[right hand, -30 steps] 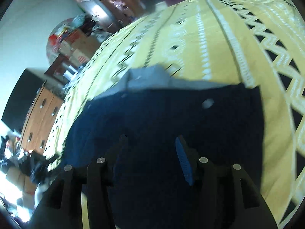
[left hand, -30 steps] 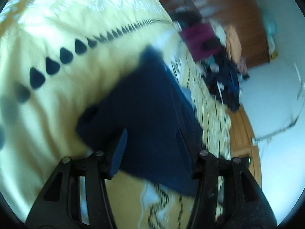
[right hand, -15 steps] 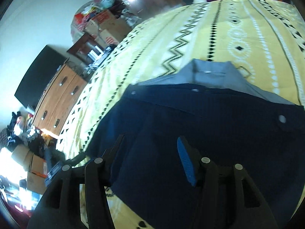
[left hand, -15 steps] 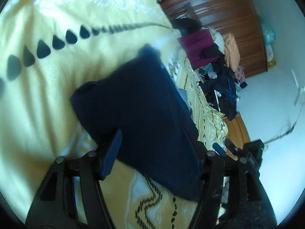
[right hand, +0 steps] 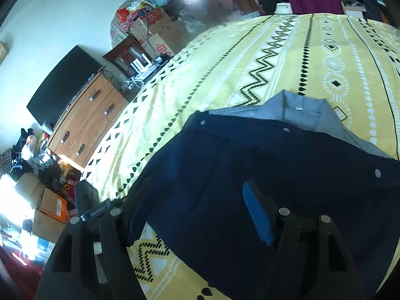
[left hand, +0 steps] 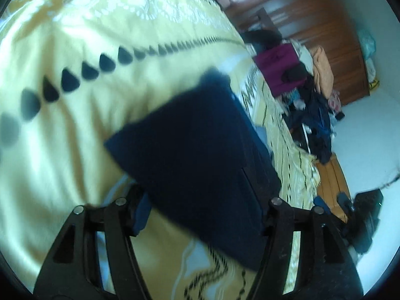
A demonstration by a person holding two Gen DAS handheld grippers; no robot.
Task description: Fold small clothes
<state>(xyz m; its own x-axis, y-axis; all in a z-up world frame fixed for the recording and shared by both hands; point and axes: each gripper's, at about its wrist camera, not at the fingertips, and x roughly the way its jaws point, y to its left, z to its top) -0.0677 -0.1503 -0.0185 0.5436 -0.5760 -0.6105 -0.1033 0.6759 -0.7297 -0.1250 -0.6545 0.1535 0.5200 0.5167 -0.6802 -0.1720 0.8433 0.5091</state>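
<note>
A dark navy garment (left hand: 200,155) with metal snaps lies folded flat on the yellow patterned bedspread (left hand: 75,130). A grey collared shirt (right hand: 295,112) sticks out from under its far edge. My left gripper (left hand: 205,202) hovers at the garment's near corner with its jaws apart, the cloth spanning the gap; no pinch shows. My right gripper (right hand: 197,187) is over the navy garment (right hand: 287,165) near its left edge. Its jaws are opening, its blue pad (right hand: 257,215) is clear of the cloth, and only flat fabric lies beneath them.
The bedspread (right hand: 250,62) runs on beyond the clothes. A wooden dresser (right hand: 87,125) with a black screen, boxes and clutter stand off the bed's left side. A clothes pile (left hand: 307,95) and a wooden wardrobe (left hand: 325,25) stand past the far side.
The right gripper has drawn back across the navy garment toward its left edge, rolled, and spread its jaws wider. The left gripper has stayed in place, tilting slightly.
</note>
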